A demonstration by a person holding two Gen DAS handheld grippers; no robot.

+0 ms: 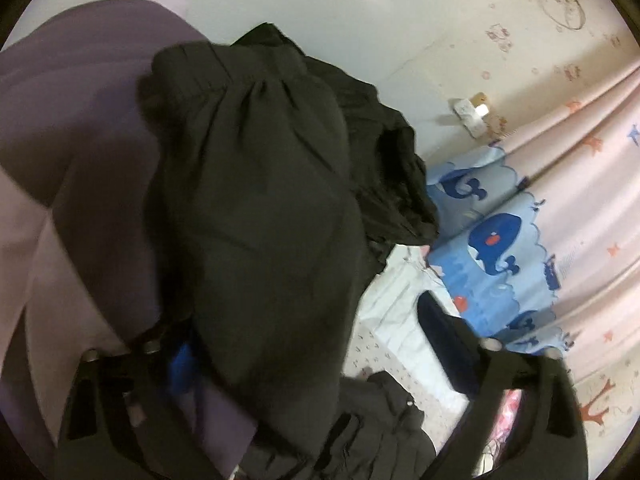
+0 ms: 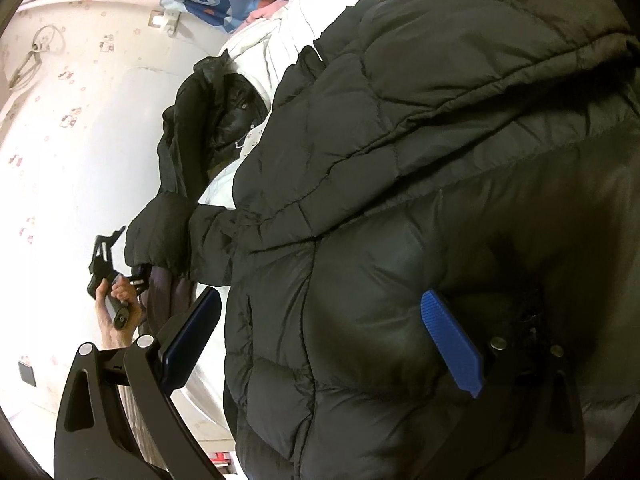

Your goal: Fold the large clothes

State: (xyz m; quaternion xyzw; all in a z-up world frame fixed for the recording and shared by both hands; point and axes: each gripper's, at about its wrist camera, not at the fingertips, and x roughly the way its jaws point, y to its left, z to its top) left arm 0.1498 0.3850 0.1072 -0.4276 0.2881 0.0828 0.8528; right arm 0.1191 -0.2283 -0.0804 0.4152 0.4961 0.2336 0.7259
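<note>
While the black puffer jacket (image 2: 420, 184) hangs bunched and unfolded, the right tongs (image 2: 320, 344) stand apart around it, the left tongs (image 1: 320, 364) apart about its dark sleeve (image 1: 260, 200), so the folding seems barely begun.

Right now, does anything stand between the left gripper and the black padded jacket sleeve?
Nothing visible does. The black padded jacket sleeve hangs straight ahead of the left gripper, between its open fingers. The mauve cloth lies to its left, not in front.
</note>
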